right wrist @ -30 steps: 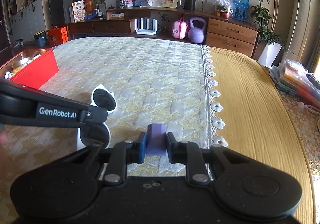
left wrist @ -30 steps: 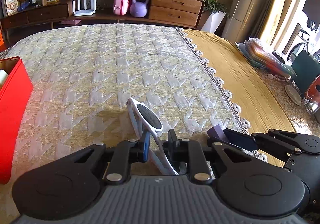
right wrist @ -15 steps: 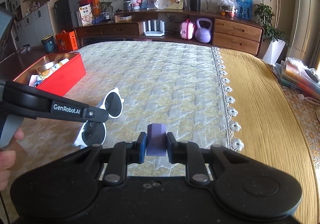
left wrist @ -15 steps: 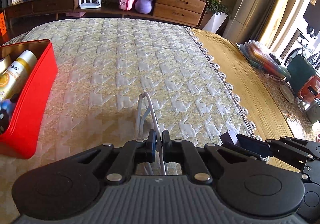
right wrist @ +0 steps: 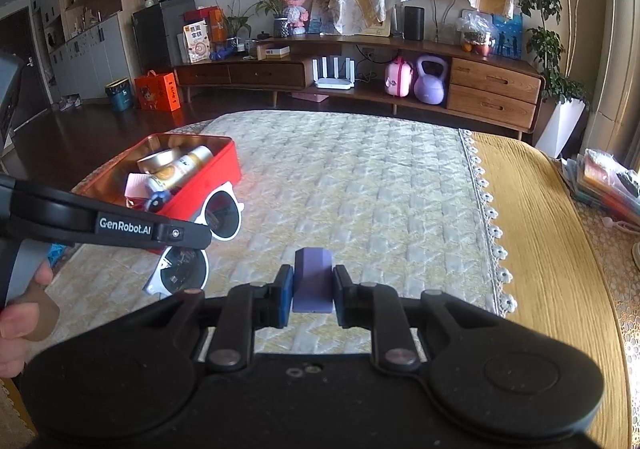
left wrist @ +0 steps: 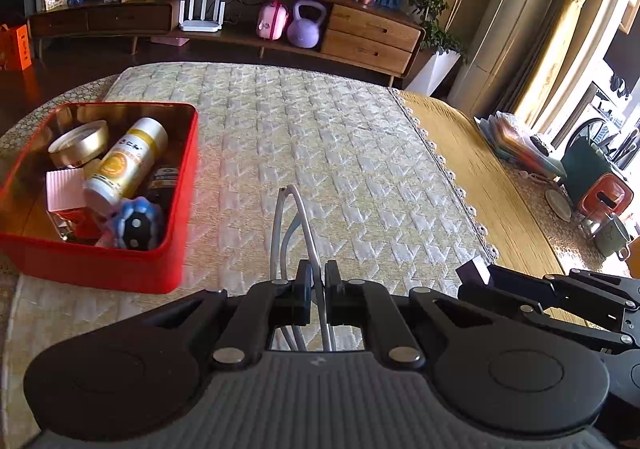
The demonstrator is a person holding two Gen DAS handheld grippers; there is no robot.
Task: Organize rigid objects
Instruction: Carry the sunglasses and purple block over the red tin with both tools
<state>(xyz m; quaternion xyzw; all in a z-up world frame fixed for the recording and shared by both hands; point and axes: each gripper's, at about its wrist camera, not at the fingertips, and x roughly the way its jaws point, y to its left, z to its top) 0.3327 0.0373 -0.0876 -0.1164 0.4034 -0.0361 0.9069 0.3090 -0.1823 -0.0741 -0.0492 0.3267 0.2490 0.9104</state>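
Note:
My left gripper (left wrist: 317, 289) is shut on white sunglasses (left wrist: 298, 225), held edge-on above the quilted cloth; the right wrist view shows their dark lenses (right wrist: 224, 215) hanging under the left gripper's arm. My right gripper (right wrist: 312, 291) is shut on a small purple block (right wrist: 312, 277), also seen in the left wrist view at the right (left wrist: 474, 271). A red tin box (left wrist: 120, 269) sits on the left, holding a gold-and-white bottle (left wrist: 128, 159), a round gold tin (left wrist: 78, 143), a pink card and a blue round toy (left wrist: 136, 223).
A yellow tablecloth (right wrist: 540, 249) lies right of the lace edge. Stacked folders (left wrist: 520, 147), a cup and small items crowd the far right of the table. A wooden sideboard (right wrist: 400, 77) with a purple kettlebell stands behind. A hand (right wrist: 20, 313) holds the left gripper.
Both grippers rose and swung left toward the red box, which now shows fully. The sunglasses lifted off the cloth and turned edge-on in the left gripper. The purple block stayed gripped.

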